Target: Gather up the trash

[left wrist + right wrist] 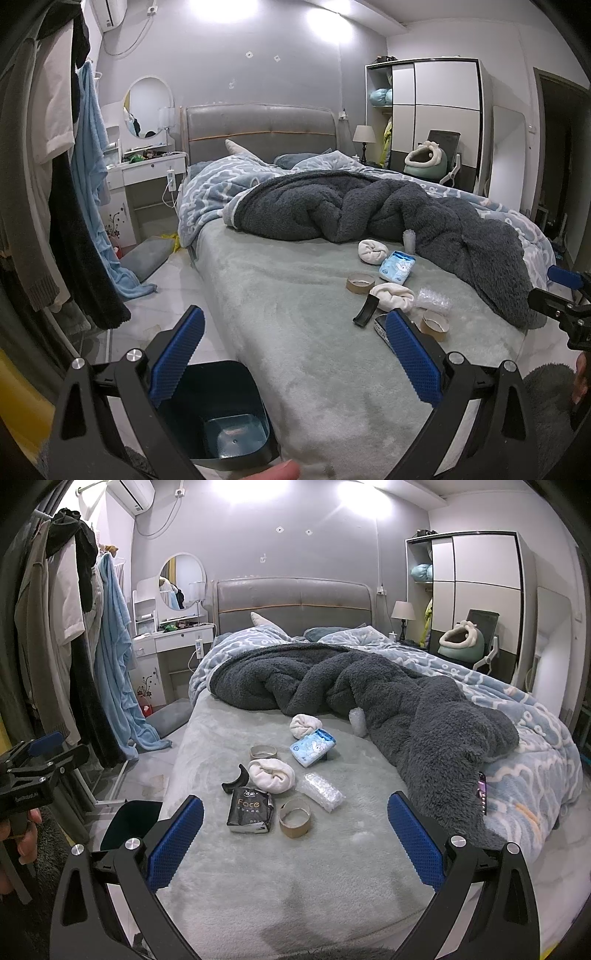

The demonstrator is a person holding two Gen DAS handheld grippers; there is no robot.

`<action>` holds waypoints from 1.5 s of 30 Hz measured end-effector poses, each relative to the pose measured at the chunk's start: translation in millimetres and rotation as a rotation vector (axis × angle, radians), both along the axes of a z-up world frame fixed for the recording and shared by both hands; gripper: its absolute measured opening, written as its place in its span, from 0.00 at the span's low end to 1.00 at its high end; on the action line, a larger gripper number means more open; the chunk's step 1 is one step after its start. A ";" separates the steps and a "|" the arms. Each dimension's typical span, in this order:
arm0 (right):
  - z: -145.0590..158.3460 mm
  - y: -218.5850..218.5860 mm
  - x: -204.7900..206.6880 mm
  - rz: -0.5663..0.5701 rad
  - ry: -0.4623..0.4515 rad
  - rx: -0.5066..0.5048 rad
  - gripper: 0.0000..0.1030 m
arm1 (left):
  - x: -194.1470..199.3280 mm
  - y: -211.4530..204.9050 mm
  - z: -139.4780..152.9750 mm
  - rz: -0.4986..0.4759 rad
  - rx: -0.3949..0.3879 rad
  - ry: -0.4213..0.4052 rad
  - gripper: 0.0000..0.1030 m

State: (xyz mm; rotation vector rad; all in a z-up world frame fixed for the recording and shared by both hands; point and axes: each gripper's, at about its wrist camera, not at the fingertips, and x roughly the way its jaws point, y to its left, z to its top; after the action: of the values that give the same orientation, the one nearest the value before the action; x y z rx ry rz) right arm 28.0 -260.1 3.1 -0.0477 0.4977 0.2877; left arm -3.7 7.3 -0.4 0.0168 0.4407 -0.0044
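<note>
– Both tools, the left tool (295, 360) and the right tool (295, 843), gape wide with nothing between their pads.

– And the trash?

– All of it lies on the bed (332, 871): a black tissue pack (251, 812), two tape cores (294, 818) (263, 753), bubble wrap (320, 792), a blue wipes pack (312, 748).

– The bin?

– Near left, beside the bed. The bin (225, 413) looks bare inside, so collecting seems barely begun.

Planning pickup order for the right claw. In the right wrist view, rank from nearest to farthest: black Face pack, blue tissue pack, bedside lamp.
1. Black Face pack, just ahead, left of centre.
2. Blue tissue pack, mid-bed, centre.
3. Bedside lamp, beside the headboard, right.
</note>
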 end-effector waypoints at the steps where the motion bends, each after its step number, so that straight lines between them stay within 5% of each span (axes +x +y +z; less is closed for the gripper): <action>1: 0.0 0.1 0.0 0.000 0.000 0.000 0.98 | -0.1 -0.8 0.5 0.000 0.001 0.000 0.97; 31: -1.7 2.2 2.0 0.001 0.002 -0.005 0.98 | 2.1 -0.5 2.1 0.047 -0.001 0.003 0.97; 45: -2.2 3.5 2.6 0.014 0.030 -0.058 0.98 | 2.7 -0.9 2.5 -0.003 -0.025 0.027 0.97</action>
State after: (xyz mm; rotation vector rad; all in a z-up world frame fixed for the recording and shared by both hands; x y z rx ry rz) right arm 30.6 -256.6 0.9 -0.1033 0.5357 0.2882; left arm -1.0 6.4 2.2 -0.0069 0.4672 -0.0131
